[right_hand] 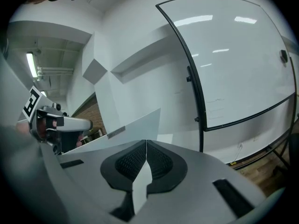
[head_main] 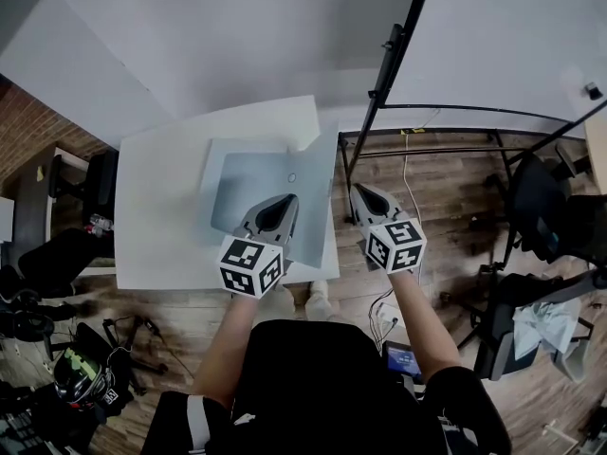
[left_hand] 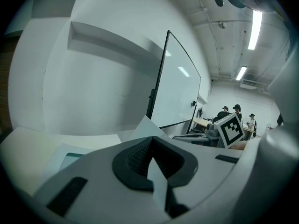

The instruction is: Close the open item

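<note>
A flat grey hinged item (head_main: 248, 190) lies open on the white table (head_main: 156, 216). Its lid (head_main: 318, 183) stands raised along the right side. My left gripper (head_main: 284, 201) hovers over the item's near part with its jaws shut and empty. In the left gripper view, that gripper (left_hand: 150, 142) points past a pale corner of the lid (left_hand: 145, 126). My right gripper (head_main: 361, 191) is off the table's right edge, just outside the lid, jaws shut on nothing. The right gripper view has that gripper (right_hand: 146, 143) in front of the lid's pale outer face (right_hand: 131, 127).
A whiteboard on a black frame (head_main: 391, 50) stands behind and to the right of the table. Cables (head_main: 408, 173) run over the wood floor. Office chairs (head_main: 545, 207) crowd the right, with a dark chair and bags (head_main: 52, 263) at left. People (left_hand: 236, 110) stand far off.
</note>
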A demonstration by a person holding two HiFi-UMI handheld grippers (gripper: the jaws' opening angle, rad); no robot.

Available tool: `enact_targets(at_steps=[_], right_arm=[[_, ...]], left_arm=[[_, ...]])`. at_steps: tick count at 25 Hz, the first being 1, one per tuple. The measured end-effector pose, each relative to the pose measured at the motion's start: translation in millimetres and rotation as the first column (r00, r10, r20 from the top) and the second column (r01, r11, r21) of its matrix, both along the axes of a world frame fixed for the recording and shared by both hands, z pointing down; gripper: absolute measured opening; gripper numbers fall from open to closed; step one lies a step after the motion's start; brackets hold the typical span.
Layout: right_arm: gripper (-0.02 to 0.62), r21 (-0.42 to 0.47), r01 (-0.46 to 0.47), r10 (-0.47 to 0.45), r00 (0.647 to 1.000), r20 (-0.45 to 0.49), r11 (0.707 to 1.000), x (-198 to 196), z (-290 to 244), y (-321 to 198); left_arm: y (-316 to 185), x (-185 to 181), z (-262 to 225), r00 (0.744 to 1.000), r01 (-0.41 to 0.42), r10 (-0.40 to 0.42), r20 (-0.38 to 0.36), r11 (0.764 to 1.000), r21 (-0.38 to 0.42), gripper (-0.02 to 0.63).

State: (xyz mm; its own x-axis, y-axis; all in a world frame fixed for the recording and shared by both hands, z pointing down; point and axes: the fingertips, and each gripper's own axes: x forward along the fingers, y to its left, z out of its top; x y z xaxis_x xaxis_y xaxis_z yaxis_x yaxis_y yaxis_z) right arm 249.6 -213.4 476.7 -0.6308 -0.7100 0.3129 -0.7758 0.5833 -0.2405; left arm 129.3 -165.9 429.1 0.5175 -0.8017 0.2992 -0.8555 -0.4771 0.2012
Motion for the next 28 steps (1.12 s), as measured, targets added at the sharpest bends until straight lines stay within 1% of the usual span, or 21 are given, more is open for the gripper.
enact_targets(at_steps=[4, 10, 21, 28], right_arm=[[0.04, -0.012, -0.007, 0.007, 1.0, -0.022, 1.0, -5.8, 5.6, -1.2], [0.04, -0.039, -0.017, 0.015, 0.999, -0.041, 0.999, -13.4, 14.6, 0.3], [0.04, -0.057, -0.023, 0.02, 0.998, -0.053, 0.998, -25.2, 23.4, -0.8], [0.04, -0.061, 0.002, -0.006, 0.998, -0.058, 0.998, -36.4, 25.3, -3.3]], left_arm=[[-1.3, -1.0, 4.3, 1.0, -0.015, 0.015, 0.021, 1.0, -0.003, 0.011], [-7.2, -9.6, 11.8, 0.999, -0.034, 0.034, 0.01, 0.999, -0.023, 0.011], [-15.0, -16.7, 18.5, 0.997, -0.076, 0.077, 0.007, 0.996, -0.046, 0.011], [-12.8, -25.1, 23.5, 0.998, -0.065, 0.066, 0.004, 0.996, -0.061, 0.011]])
